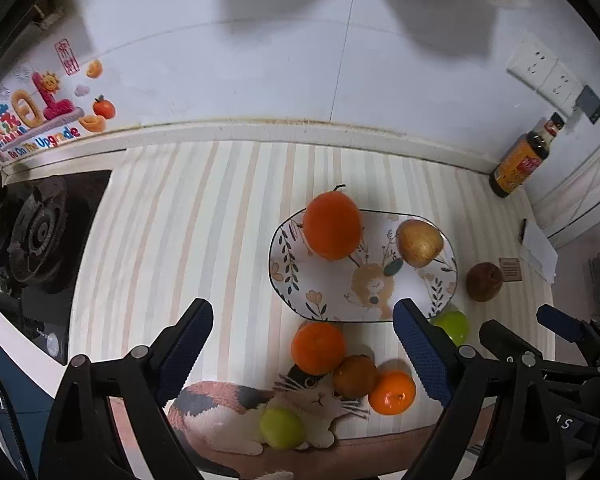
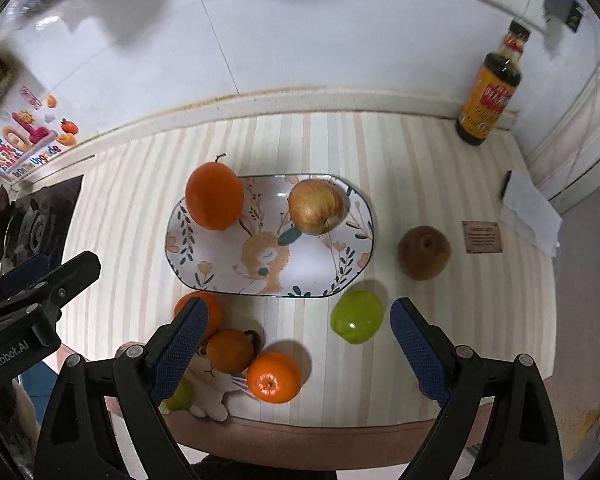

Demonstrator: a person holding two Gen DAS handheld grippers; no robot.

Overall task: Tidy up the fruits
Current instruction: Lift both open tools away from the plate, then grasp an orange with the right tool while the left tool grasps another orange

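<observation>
The left gripper (image 1: pixel 304 348) has two black plastic arms, each ending in a dark blue finger pad (image 1: pixel 420 354) with a fine dimpled, mesh-like texture. Round silver screw heads sit at the pivots. The right gripper (image 2: pixel 300 348) is built the same: angular black frame, triangular cut-outs, blue textured pads (image 2: pixel 180 350), silver screws. In the right wrist view, the left gripper's side bears white lettering reading "GenRobot.AI".
</observation>
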